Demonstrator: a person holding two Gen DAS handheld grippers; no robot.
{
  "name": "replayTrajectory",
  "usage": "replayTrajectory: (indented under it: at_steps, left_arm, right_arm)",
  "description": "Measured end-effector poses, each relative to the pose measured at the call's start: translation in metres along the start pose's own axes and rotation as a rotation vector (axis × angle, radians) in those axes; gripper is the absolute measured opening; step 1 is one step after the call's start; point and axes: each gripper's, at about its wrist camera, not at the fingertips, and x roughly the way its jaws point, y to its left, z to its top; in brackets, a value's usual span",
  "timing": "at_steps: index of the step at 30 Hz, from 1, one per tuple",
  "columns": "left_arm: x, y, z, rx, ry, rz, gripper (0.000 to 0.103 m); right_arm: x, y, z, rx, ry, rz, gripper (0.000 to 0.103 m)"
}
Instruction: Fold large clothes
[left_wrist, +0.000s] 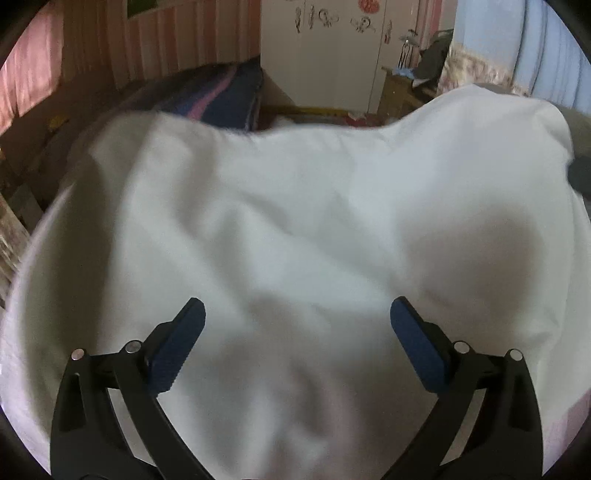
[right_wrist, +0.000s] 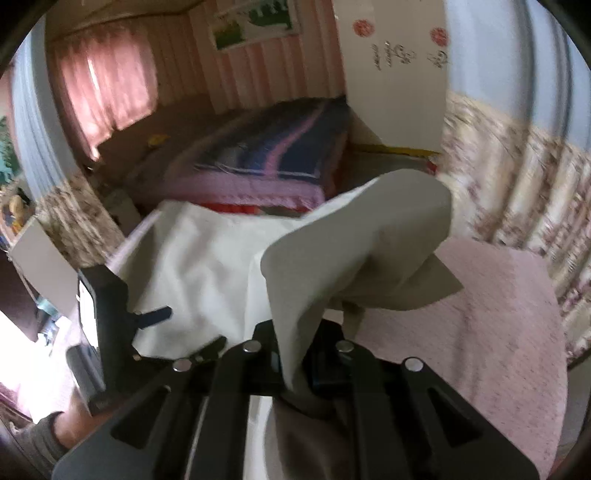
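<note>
A large white garment (left_wrist: 295, 221) fills the left wrist view, spread and rumpled over a pink surface. My left gripper (left_wrist: 297, 314) is open just above it, its blue pads (left_wrist: 177, 350) wide apart and holding nothing. My right gripper (right_wrist: 295, 369) is shut on a bunched fold of the same white garment (right_wrist: 332, 266), which rises in a peak ahead of it. The left gripper (right_wrist: 147, 321) shows at the left of the right wrist view, over the garment's flat part.
A pink fuzzy cover (right_wrist: 498, 332) lies under the garment. A bed with a blue and pink striped blanket (right_wrist: 280, 147) stands behind. A white wardrobe (left_wrist: 325, 55), floral curtain (right_wrist: 517, 177) and pink window curtain (right_wrist: 107, 85) ring the room.
</note>
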Motion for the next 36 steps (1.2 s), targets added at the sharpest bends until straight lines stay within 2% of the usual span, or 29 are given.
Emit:
replayTrajectory:
  at_steps: [3,8,9,13,14,17,19,20,21,23,24,25,26,28,31,34,36]
  left_arm:
    - [-0.037,0.040,0.005,-0.014,-0.059,0.024,0.100]
    - [-0.086,0.125,-0.011,-0.128,-0.117,0.065,0.100]
    - [-0.091,0.139,-0.016,-0.145,-0.118,0.072,0.100]
    - [-0.101,0.187,-0.041,-0.199,-0.090,0.107,0.100]
    - [-0.102,0.196,-0.051,-0.217,-0.078,0.111,0.100]
    - [-0.105,0.217,-0.077,-0.248,-0.048,0.117,0.100]
    - [-0.107,0.223,-0.089,-0.254,-0.034,0.119,0.100]
    - [-0.108,0.225,-0.093,-0.260,-0.031,0.120,0.100]
    - [-0.111,0.225,-0.097,-0.267,-0.030,0.119,0.100]
    - [-0.117,0.221,-0.098,-0.272,-0.036,0.107,0.100]
    - [-0.120,0.217,-0.097,-0.268,-0.044,0.097,0.100]
    - [-0.126,0.208,-0.093,-0.259,-0.059,0.078,0.100]
    - [-0.131,0.201,-0.088,-0.249,-0.071,0.061,0.100]
    - [-0.138,0.178,-0.080,-0.221,-0.089,0.025,0.100]
    - [-0.152,0.124,-0.065,-0.152,-0.133,-0.029,0.100]
    - [-0.162,0.078,-0.055,-0.112,-0.157,-0.098,0.100]
    - [-0.167,0.050,-0.051,-0.069,-0.172,-0.116,0.100]
  right_arm:
    - [0.003,0.038,0.016,-0.011,-0.016,0.024,0.008]
    - [0.034,0.118,0.027,-0.027,-0.010,0.045,0.009]
    - [0.050,0.142,0.024,-0.049,0.013,0.041,0.009]
    - [0.110,0.198,0.001,-0.091,0.101,0.026,0.013]
    - [0.125,0.205,-0.008,-0.080,0.136,0.025,0.017]
    - [0.167,0.218,-0.039,-0.062,0.212,0.034,0.039]
    - [0.169,0.224,-0.047,-0.094,0.187,0.017,0.044]
    - [0.163,0.226,-0.048,-0.094,0.180,0.019,0.050]
    - [0.155,0.226,-0.046,-0.078,0.174,0.037,0.058]
    - [0.120,0.220,-0.034,-0.035,0.125,0.126,0.062]
    - [0.097,0.214,-0.029,-0.030,0.084,0.147,0.067]
    - [0.068,0.203,-0.024,-0.023,0.025,0.163,0.075]
    - [0.044,0.190,-0.019,-0.013,-0.027,0.165,0.089]
    - [-0.008,0.157,-0.015,0.014,-0.138,0.148,0.091]
    - [-0.058,0.101,-0.018,0.062,-0.207,0.103,0.091]
    - [-0.081,0.058,-0.030,0.081,-0.236,0.008,0.092]
    - [-0.084,0.026,-0.042,0.105,-0.209,-0.046,0.092]
